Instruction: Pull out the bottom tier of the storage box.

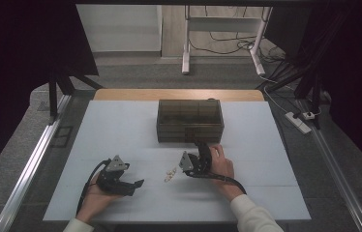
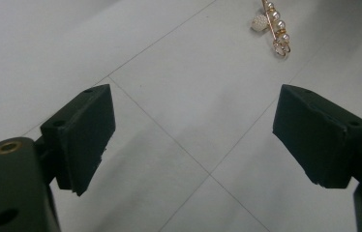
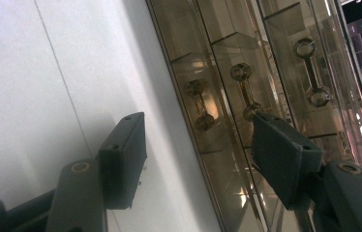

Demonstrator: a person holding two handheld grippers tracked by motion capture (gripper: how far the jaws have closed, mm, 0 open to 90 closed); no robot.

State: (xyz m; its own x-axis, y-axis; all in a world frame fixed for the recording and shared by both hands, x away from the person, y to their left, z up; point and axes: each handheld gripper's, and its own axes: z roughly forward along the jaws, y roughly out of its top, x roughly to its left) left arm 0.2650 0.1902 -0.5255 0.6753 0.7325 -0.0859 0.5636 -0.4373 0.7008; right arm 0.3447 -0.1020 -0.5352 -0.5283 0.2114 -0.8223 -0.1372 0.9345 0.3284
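Smoky brown see-through plastic makes up the drawer box [image 1: 190, 121], which stands on the white table [image 1: 121, 125] toward its far edge, about midway between the left and right edges. The right gripper [image 1: 202, 146] is held just in front of the box's near face, its jaws parted with nothing between them; in the right gripper view they straddle the lowest drawer's handle [image 3: 198, 104] without touching it, and two more dumbbell-shaped handles [image 3: 245, 92] sit on the drawers above it. A pearl hair clip [image 1: 170, 174] lies flat on the table toward the near edge, between the two grippers, and shows gold with pearls in the left gripper view [image 2: 274, 26]. The left gripper [image 1: 139, 183] rests in the person's palm near the near edge, left of the clip and apart from it, jaws wide and empty.
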